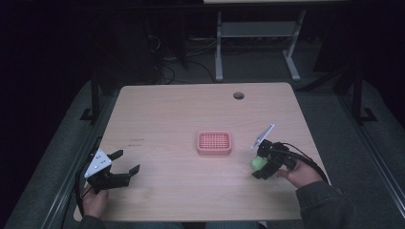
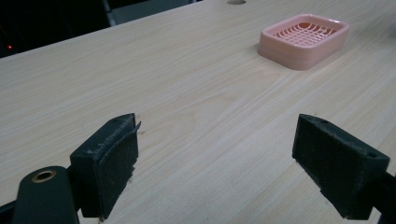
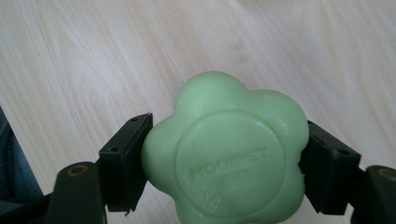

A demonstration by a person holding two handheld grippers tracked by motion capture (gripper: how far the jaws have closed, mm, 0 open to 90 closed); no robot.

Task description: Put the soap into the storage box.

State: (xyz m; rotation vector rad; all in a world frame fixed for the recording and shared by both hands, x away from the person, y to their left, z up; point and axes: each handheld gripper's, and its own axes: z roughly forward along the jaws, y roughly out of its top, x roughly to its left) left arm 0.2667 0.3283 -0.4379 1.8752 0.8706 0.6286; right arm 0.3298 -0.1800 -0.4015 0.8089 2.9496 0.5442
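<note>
A pale green flower-shaped soap (image 3: 226, 154) sits between both jaws of my right gripper (image 3: 226, 163), which is shut on it. In the high view that soap (image 1: 258, 162) shows at the right gripper (image 1: 261, 163), to the right of a pink soap dish (image 1: 214, 143) with a grid floor at the table's middle. My left gripper (image 1: 125, 162) rests near the table's front left, open, with nothing between its fingers. Its own view shows the left gripper (image 2: 217, 163) over bare wood and the pink dish (image 2: 304, 40) far off at upper right.
The wooden table (image 1: 167, 114) has a round cable hole (image 1: 238, 95) near its far edge. Beyond it stand the white legs of another table (image 1: 218, 47) and cables on the floor. A person's hands hold both grippers at the near edge.
</note>
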